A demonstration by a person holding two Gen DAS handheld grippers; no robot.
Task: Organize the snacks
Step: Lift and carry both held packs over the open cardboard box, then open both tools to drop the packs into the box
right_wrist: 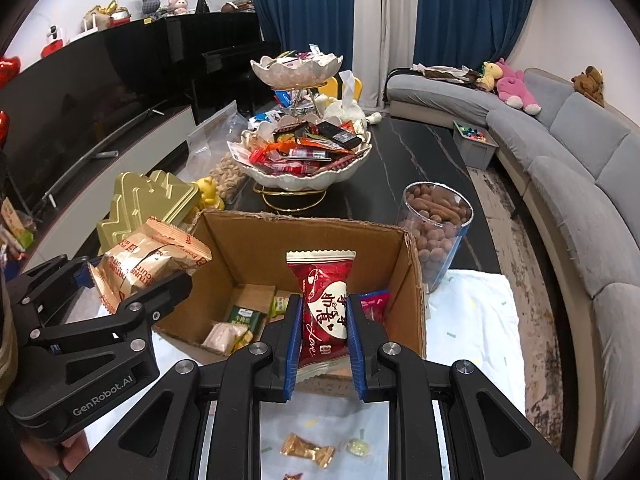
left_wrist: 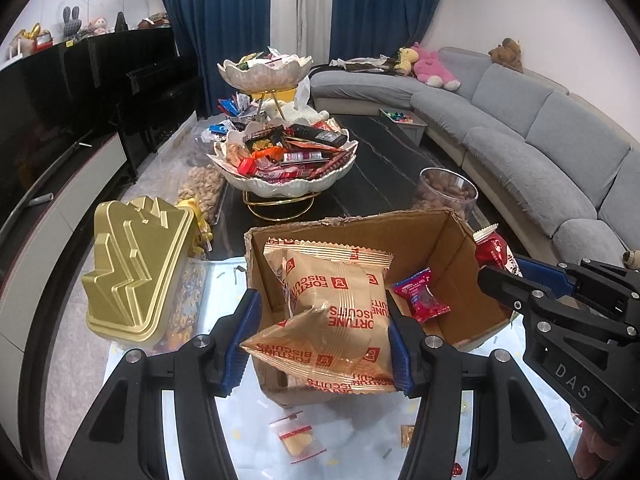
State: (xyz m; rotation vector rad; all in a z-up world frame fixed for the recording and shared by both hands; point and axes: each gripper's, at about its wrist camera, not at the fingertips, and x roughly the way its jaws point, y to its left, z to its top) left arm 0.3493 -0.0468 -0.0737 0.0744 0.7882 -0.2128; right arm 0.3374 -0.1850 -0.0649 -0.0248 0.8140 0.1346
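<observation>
Both claws are loaded: the left gripper (left_wrist: 320, 336) pinches 2 gold biscuit packets (left_wrist: 340, 312), the right gripper (right_wrist: 323, 336) squeezes a red candy packet (right_wrist: 323, 304) (upright, long axis vertical). Each hangs above the near edge of the cardboard box (right_wrist: 320, 236), so dropping in looks like a short push forward.

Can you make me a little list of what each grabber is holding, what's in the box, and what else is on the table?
left gripper: shut on gold biscuit packets
right gripper: shut on red candy packet
cardboard box: open, beneath both grippers, small snacks at its bottom
in box: pink-red packet, green packet
behind box: tiered snack bowls
right of box: clear jar of nuts
left of box: gold tin
</observation>
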